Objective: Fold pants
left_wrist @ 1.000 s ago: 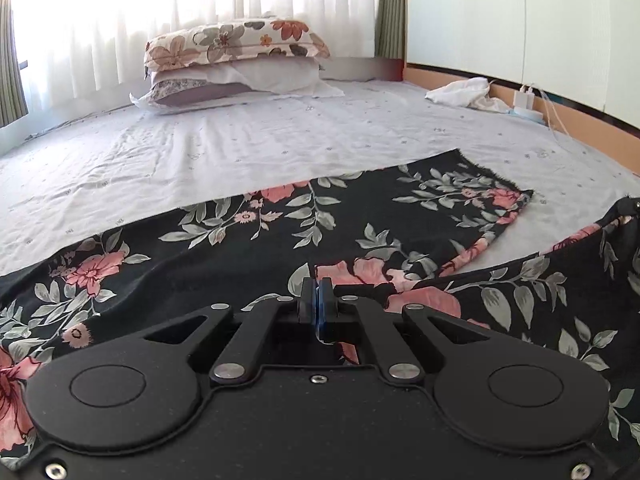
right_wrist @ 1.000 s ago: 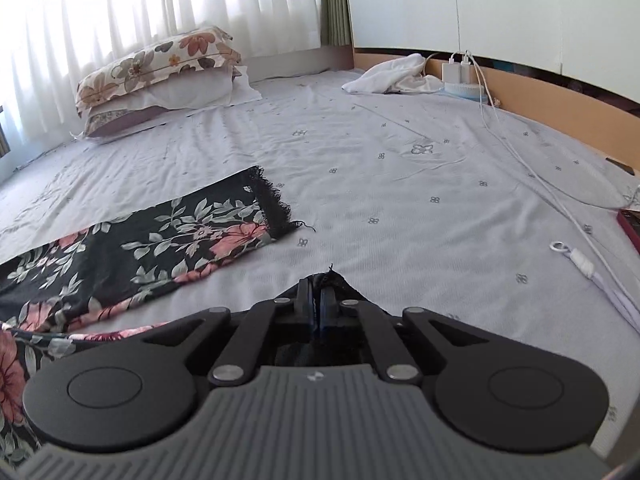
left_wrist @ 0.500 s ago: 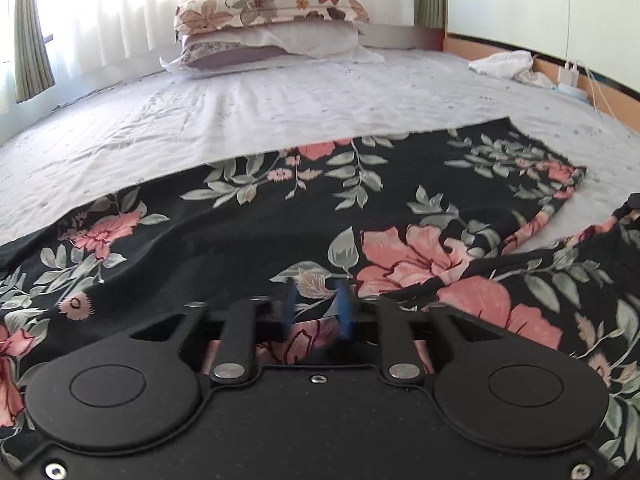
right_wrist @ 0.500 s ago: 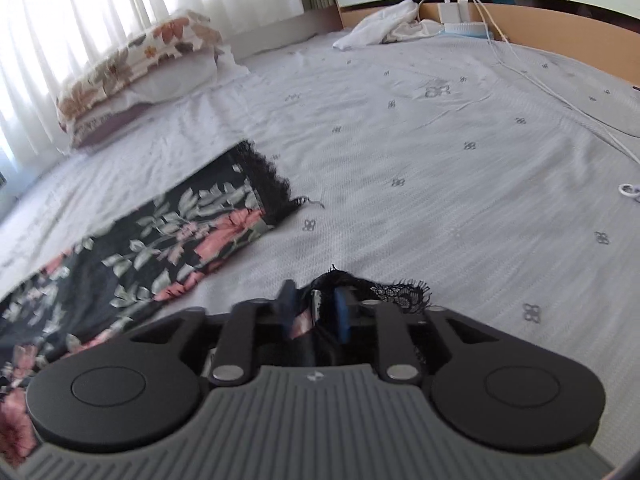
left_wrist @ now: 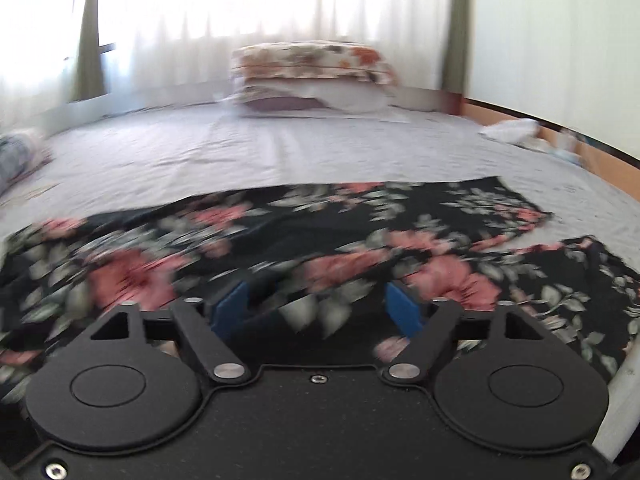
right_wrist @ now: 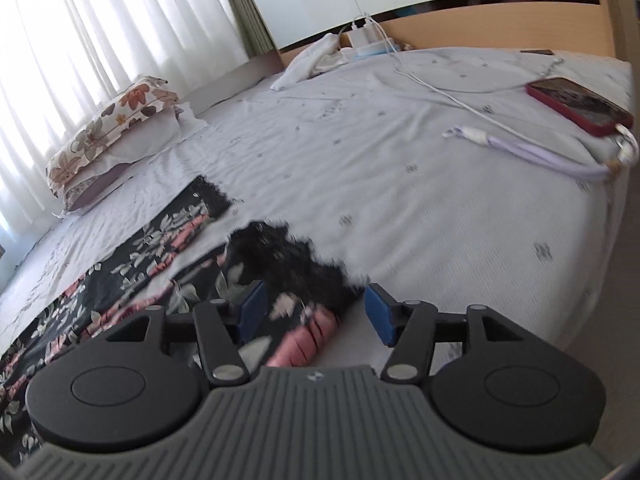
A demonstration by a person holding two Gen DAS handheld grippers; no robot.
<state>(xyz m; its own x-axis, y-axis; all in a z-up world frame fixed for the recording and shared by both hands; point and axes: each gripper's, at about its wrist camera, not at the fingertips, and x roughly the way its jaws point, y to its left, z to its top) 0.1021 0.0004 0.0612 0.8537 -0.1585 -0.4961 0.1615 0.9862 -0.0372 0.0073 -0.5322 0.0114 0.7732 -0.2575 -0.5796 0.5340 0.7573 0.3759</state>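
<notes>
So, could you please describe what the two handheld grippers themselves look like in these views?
Both are matte black, with two round discs and angled link bars on silver pivot pins. Each finger ends in a blue pad. The left gripper has a flat, speckled black body with small screws; the right gripper has a ribbed grey body bearing a small white logo. No cables, hands or sleeves show.

Pants [left_wrist: 280, 240] ahead of left gripper [left_wrist: 318, 308] motion-blurred; left end cut by frame edge. Hem [right_wrist: 288, 256] before right gripper [right_wrist: 312, 312] smeared.
</notes>
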